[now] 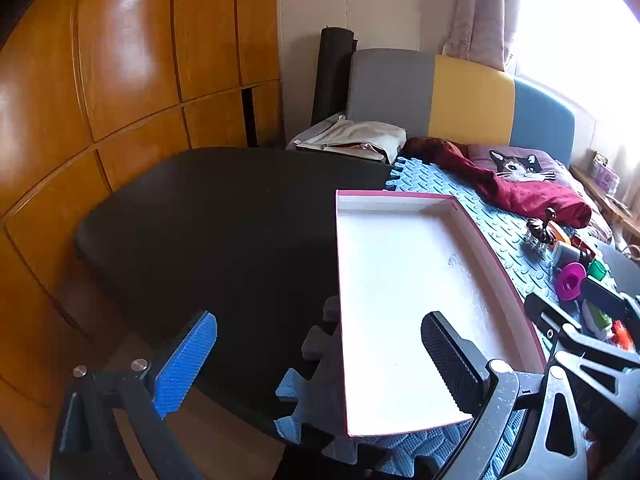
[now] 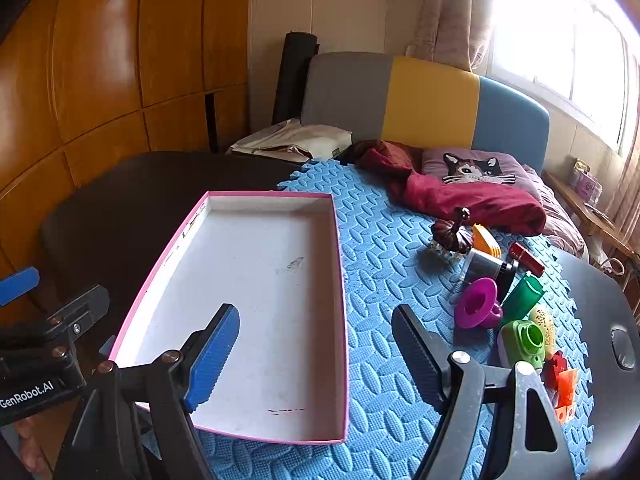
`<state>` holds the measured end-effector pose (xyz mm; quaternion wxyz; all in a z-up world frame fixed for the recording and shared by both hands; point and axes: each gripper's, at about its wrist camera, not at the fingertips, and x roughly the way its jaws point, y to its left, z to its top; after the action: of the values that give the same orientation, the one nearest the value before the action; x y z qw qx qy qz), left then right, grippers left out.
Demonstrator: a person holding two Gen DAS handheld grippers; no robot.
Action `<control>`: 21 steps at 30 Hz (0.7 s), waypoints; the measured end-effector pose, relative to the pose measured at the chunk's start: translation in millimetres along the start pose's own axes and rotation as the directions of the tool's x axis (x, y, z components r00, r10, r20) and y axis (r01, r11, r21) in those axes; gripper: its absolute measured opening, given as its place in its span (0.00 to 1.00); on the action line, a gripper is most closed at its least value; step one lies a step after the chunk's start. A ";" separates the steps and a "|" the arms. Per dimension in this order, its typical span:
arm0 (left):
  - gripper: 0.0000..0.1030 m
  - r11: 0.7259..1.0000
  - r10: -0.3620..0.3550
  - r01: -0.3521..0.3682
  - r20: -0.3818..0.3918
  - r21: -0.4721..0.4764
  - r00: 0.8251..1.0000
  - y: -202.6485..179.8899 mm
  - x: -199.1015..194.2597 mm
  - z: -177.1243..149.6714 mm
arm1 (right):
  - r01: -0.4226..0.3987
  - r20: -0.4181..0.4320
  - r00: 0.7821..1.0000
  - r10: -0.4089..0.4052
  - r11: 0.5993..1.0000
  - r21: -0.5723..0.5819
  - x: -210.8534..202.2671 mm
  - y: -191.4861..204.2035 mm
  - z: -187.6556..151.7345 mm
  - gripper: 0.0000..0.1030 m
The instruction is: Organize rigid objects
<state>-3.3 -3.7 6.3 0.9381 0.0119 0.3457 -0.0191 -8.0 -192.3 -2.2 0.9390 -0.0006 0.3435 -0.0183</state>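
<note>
A shallow pink-rimmed box point(image 2: 180, 248) with a white floor lies empty on the blue foam mat point(image 2: 384, 264); it also shows in the left wrist view point(image 1: 492, 248). A pile of small rigid objects lies to its right: a purple funnel point(image 2: 478, 304), a green camera toy point(image 2: 522, 340), a green bottle point(image 2: 522, 296), a brown figurine point(image 2: 452, 234), a red tube point(image 2: 526, 258) and orange-red blocks point(image 2: 564, 388). My right gripper point(image 2: 316, 356) is open and empty over the box's right edge. My left gripper point(image 1: 320, 364) is open and empty at the box's left edge.
The mat lies on a black table point(image 1: 208, 216). Behind it stand a grey, yellow and blue headboard point(image 2: 432, 100), a maroon garment point(image 2: 476, 196), a cat cushion point(image 2: 476, 168) and a beige bag point(image 2: 296, 140). Wooden cabinets point(image 1: 100, 80) line the left. The left gripper's body shows in the right wrist view point(image 2: 52, 340).
</note>
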 end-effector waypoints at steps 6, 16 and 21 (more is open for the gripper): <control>1.00 1.000 -0.007 0.007 -0.004 0.018 1.000 -4.7 1.0 -1.4 | 0.013 0.009 1.000 -0.013 1.000 -0.014 -1.6 -6.0 3.6 0.78; 1.00 0.999 -0.011 0.012 -0.007 0.046 1.000 -12.1 1.7 -1.3 | 0.029 0.033 0.999 -0.028 0.999 -0.033 -5.9 -18.5 10.9 0.78; 1.00 0.997 -0.020 0.020 -0.008 0.079 1.000 -19.2 2.3 -0.3 | 0.055 0.049 0.997 -0.054 0.998 -0.021 -9.0 -36.4 16.8 0.78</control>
<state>-2.7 -22.9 4.4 0.9355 0.0455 0.3479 -0.0420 -5.3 -228.5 16.9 0.9461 -0.0209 0.3207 -0.0400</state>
